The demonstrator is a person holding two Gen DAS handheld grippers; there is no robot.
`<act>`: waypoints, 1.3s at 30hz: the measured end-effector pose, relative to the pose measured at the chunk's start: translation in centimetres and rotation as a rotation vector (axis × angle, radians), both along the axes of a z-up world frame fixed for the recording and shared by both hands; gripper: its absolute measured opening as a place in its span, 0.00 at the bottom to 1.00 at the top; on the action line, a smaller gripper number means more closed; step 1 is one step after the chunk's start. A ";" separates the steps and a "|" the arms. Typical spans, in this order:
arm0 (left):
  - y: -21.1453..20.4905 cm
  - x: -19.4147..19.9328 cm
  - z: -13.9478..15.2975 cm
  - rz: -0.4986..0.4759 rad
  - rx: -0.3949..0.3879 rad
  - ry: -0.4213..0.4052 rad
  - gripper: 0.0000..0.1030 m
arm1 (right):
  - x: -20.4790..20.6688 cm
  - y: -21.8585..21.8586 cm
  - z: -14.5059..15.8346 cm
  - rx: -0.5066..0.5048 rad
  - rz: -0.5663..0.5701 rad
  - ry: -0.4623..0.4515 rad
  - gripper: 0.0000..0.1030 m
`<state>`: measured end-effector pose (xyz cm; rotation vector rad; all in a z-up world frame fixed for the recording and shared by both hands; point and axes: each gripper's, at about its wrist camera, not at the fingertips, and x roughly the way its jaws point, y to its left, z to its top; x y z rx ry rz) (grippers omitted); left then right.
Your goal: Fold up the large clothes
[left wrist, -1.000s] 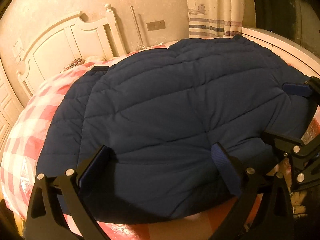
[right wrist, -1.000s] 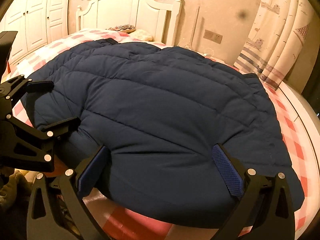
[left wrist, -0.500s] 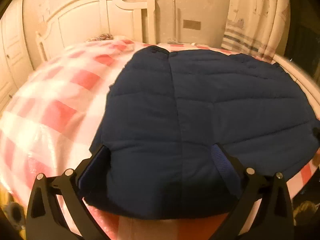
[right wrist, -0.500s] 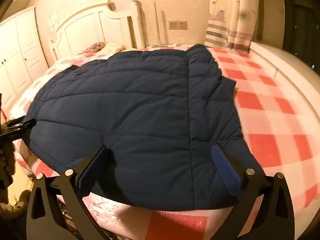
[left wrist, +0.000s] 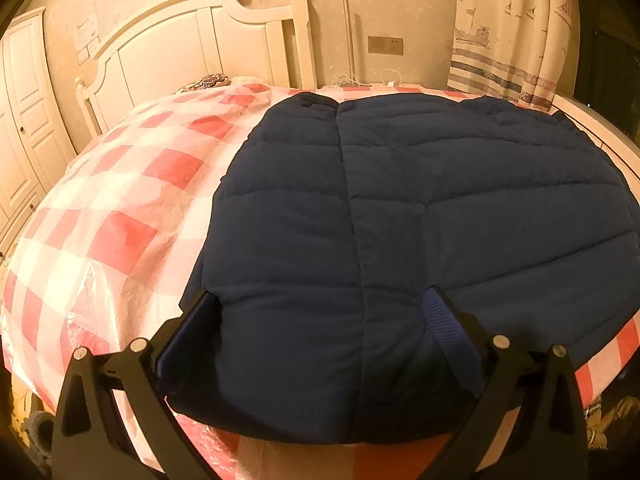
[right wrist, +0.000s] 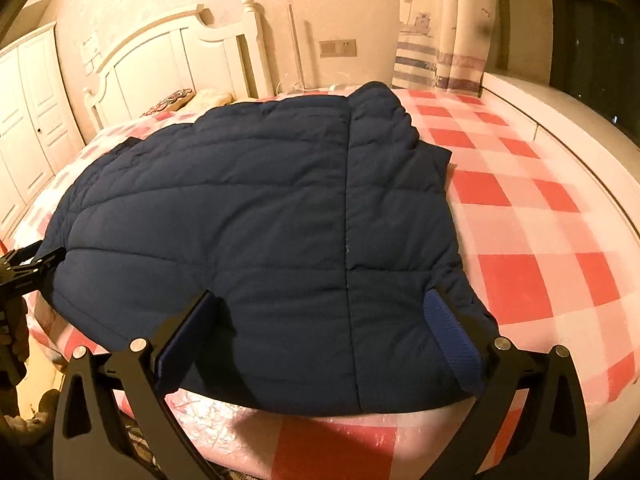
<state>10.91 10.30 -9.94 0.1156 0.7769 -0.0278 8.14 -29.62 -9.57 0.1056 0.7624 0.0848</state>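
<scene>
No readable text anywhere in either view. There's a white sheet (left wrist: 86, 38) stuck on the wall beside the headboard (left wrist: 192, 52) with dark marks on it, but they're far too small and blurred to make out. The curtain (left wrist: 508, 24) carries printed boat pictures and stripes only, no letters or numbers to read.

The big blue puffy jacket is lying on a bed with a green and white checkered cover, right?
Not quite: the cover is red and white checkered, not green. The right wrist view shows it plainly. The rest holds: the big blue puffy jacket is lying on the bed.
</scene>
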 end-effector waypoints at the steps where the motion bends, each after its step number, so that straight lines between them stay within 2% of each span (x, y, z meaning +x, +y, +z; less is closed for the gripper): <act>1: 0.0 0.0 0.0 0.001 0.000 0.000 0.98 | 0.0 0.0 0.1 -0.001 0.001 0.009 0.96; 4: -0.2 -0.2 0.0 0.003 0.002 -0.004 0.98 | 0.0 0.2 1.1 -0.003 -0.024 0.036 0.95; 6: -0.3 -0.3 -0.1 0.006 0.005 -0.008 0.98 | 0.4 0.8 2.5 -0.024 -0.037 0.006 0.95; 11: -0.5 -0.3 -0.1 0.008 0.008 -0.011 0.98 | 3.6 4.9 5.3 -0.077 0.074 -0.059 0.95; 13: -0.7 -0.5 -0.1 0.008 0.008 -0.011 0.98 | 5.9 6.4 5.2 -0.112 0.094 -0.038 0.95; 14: -0.7 -0.5 -0.1 0.006 0.008 -0.010 0.98 | 7.4 6.9 4.4 -0.124 0.089 0.002 0.95; 15: -0.8 -0.5 -0.1 0.005 0.007 -0.010 0.98 | 9.2 7.1 2.8 -0.116 0.092 0.085 0.96; 17: -0.8 -0.6 -0.1 0.003 -0.001 -0.010 0.98 | 9.8 7.1 1.7 -0.105 0.103 0.073 0.96; 20: -0.9 -0.6 0.2 0.006 -0.004 0.011 0.98 | 9.8 7.0 1.9 -0.116 0.104 0.115 0.95; 22: -0.9 -0.7 1.3 0.019 0.004 0.023 0.96 | 9.9 7.1 2.7 -0.126 0.105 0.141 0.95; 23: -1.2 -0.9 2.4 0.008 0.016 -0.005 0.94 | 9.9 7.1 3.2 -0.128 0.105 0.130 0.95; 24: -2.1 -1.3 4.5 -0.012 0.044 -0.079 0.94 | 10.1 7.1 3.9 -0.137 0.108 0.103 0.95; 26: -3.2 -1.4 7.4 -0.032 0.065 -0.172 0.94 | 11.1 7.0 4.7 -0.141 0.096 0.074 0.95; 29: -4.4 0.6 9.3 -0.079 0.029 -0.165 0.98 | 13.4 6.9 5.2 -0.096 0.072 0.062 0.95; 31: -5.2 3.7 8.1 -0.067 0.067 -0.094 0.98 | 15.0 7.1 4.1 -0.106 0.052 0.101 0.95; 32: -5.7 5.9 6.4 -0.038 0.117 -0.032 0.98 | 16.0 7.2 2.8 -0.111 0.050 0.152 0.96; 34: -5.7 9.1 2.8 -0.013 0.176 0.092 0.98 | 16.4 6.9 2.3 -0.093 0.058 0.164 0.96; 35: -5.4 9.6 1.9 -0.028 0.152 0.109 0.98 | 16.3 6.6 2.6 -0.070 0.064 0.177 0.96; 36: -4.9 9.6 1.5 -0.030 0.117 0.068 0.98 | 15.8 6.1 3.0 -0.042 0.068 0.181 0.96; 37: -4.6 9.6 1.3 -0.029 0.102 0.069 0.98 | 14.9 5.4 3.7 0.006 0.076 0.167 0.95; 39: -4.4 9.2 1.3 -0.028 0.098 0.065 0.98 | 11.7 3.2 5.2 0.151 0.091 0.084 0.95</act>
